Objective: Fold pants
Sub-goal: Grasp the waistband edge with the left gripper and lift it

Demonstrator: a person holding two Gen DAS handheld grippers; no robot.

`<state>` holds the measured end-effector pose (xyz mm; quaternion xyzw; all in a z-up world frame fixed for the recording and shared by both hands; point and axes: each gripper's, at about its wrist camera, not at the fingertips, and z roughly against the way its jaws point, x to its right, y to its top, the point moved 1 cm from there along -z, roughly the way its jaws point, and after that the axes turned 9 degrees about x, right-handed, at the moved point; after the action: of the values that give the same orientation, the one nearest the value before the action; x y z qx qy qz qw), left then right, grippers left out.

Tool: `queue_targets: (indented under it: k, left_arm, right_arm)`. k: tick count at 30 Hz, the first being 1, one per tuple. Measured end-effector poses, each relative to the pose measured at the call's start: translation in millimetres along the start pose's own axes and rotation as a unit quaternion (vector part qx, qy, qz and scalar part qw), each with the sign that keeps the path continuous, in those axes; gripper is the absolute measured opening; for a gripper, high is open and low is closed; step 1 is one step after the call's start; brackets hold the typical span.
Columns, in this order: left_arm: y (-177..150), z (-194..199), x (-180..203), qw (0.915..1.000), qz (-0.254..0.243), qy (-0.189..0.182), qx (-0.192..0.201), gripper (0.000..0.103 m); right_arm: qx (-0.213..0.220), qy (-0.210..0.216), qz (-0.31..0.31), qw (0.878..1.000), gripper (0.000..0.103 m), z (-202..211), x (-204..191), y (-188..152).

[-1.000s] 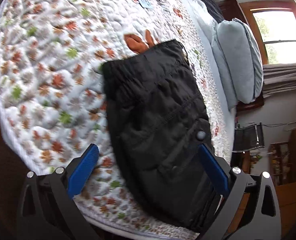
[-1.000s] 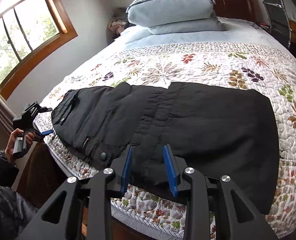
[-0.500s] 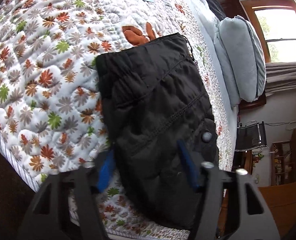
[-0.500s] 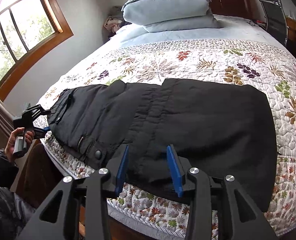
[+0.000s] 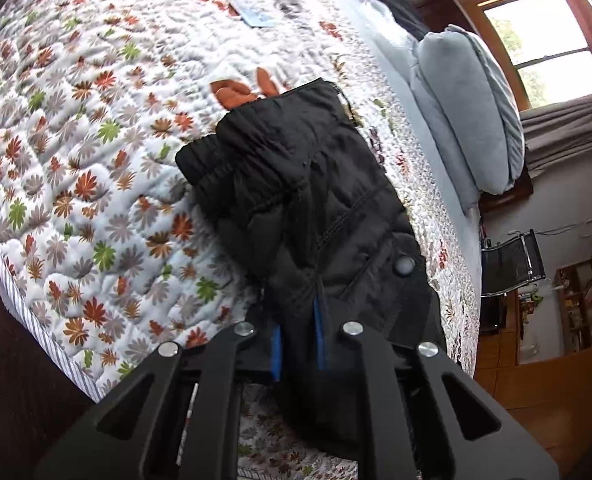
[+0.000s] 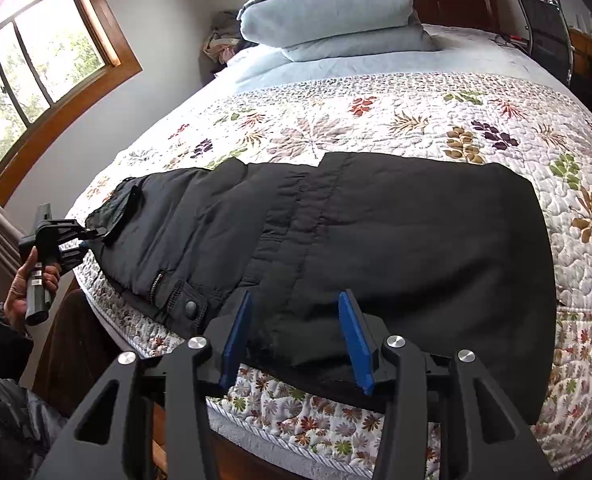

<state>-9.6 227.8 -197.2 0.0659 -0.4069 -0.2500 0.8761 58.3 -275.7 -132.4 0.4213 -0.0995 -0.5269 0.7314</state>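
Black padded pants (image 6: 395, 240) lie flat across the flowered quilt (image 6: 375, 120) near the bed's front edge, waist end to the left. In the left wrist view the pants (image 5: 296, 176) run away from me, and my left gripper (image 5: 297, 320) is shut on a bunched fold of the waist cloth beside the snap button (image 5: 404, 266). The right wrist view shows that same left gripper (image 6: 86, 236) at the waist end, held by a hand (image 6: 36, 280). My right gripper (image 6: 296, 300) straddles the pants' near edge; its jaws are opening, and the pads do not press the cloth lying between them.
Two pale blue pillows (image 6: 335, 12) are stacked at the headboard. A window (image 6: 28, 72) is on the left wall and a black chair (image 6: 543, 20) stands at the far right. A paper card (image 5: 252, 4) lies on the quilt. The bed edge (image 6: 296, 432) drops off just below the grippers.
My left gripper went from wide open to shut, gathering the waist cloth into a ridge between its pads. The right gripper's blue fingers spread further apart without moving from the pants' edge.
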Motion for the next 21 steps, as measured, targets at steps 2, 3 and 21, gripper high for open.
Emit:
queue_targets:
  k: [2, 3, 21]
  left_arm:
    - [0, 2, 1, 1.0, -0.002, -0.008, 0.004, 0.01]
    - [0, 3, 1, 0.9999, -0.002, -0.012, 0.006, 0.009]
    - [-13, 29, 84, 0.9876, -0.106, -0.106, 0.046, 0.009]
  right_arm:
    - [0.0, -0.002, -0.006, 1.0, 0.046, 0, 3, -1]
    - [0.0, -0.002, -0.007, 1.0, 0.046, 1, 4, -1]
    - [0.006, -0.014, -0.039, 0.999, 0.046, 3, 23, -6]
